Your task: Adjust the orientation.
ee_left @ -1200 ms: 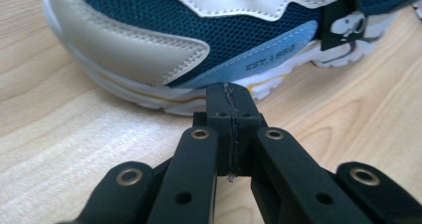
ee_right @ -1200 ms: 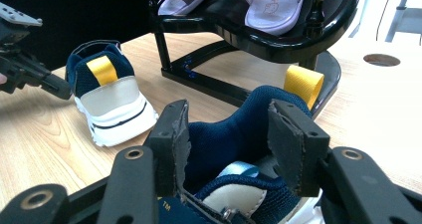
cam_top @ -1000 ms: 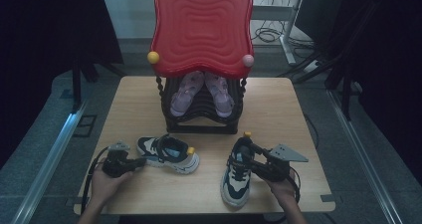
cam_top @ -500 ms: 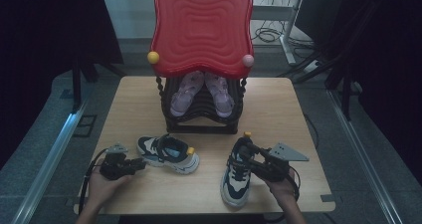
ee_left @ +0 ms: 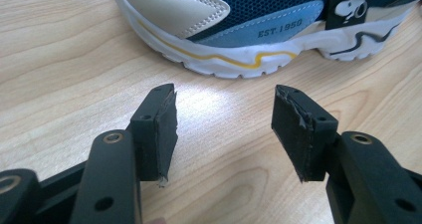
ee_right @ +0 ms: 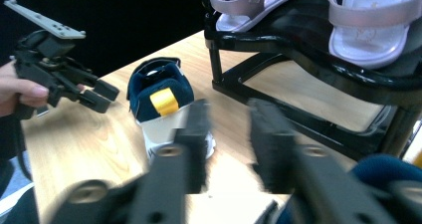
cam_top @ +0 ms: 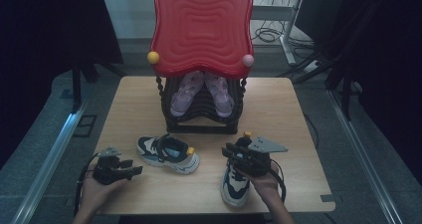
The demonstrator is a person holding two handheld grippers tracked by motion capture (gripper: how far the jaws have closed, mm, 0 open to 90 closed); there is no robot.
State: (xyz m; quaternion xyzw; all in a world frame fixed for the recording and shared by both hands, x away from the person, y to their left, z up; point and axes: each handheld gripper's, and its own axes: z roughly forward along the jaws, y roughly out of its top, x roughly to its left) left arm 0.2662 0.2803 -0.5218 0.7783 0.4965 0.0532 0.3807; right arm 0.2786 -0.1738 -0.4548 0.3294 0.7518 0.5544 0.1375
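now left sneaker (ee_left: 259, 30) just beyond parted left tongs (ee_left: 224, 127), nothing between.

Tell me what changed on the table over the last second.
The left gripper has just been opening its jaws; nothing lies between them, and it has drawn slightly back from the left sneaker. The right gripper has just been closing, with no thing visible between its jaws, and has shifted over the right sneaker. Both sneakers, the shoe rack and the pink sandals stayed put.
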